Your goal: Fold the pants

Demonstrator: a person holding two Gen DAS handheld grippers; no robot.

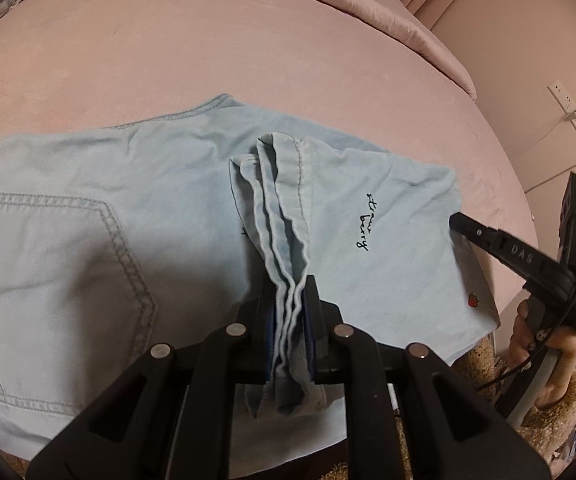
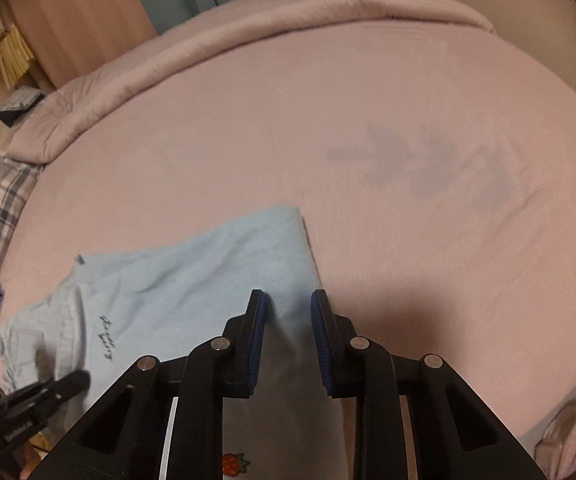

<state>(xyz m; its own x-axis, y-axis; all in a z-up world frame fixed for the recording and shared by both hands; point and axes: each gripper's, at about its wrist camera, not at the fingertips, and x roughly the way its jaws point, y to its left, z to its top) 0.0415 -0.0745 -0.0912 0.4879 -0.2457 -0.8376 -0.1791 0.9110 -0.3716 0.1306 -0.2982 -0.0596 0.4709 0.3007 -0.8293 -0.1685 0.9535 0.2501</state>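
The light-blue pants (image 1: 88, 220) on the pink bed (image 1: 168, 60) carry the script "strawberry". The left tongs (image 1: 290, 320) clamp bunched hems; only the right wrist view shows the right tongs (image 2: 288, 332) wide apart.

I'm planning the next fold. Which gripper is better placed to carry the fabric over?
Left. The left gripper is already shut on the pants' bunched edge; the right gripper is open, holding nothing.

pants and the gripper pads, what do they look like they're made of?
Pants: light blue woven cotton or thin denim, matte; contrast topstitching on the pocket, soft wrinkles, hem layers bunched in the left gripper.
Pads on the right gripper: blue, ribbed, probably rubber or foam; fingers look like black matte plastic.
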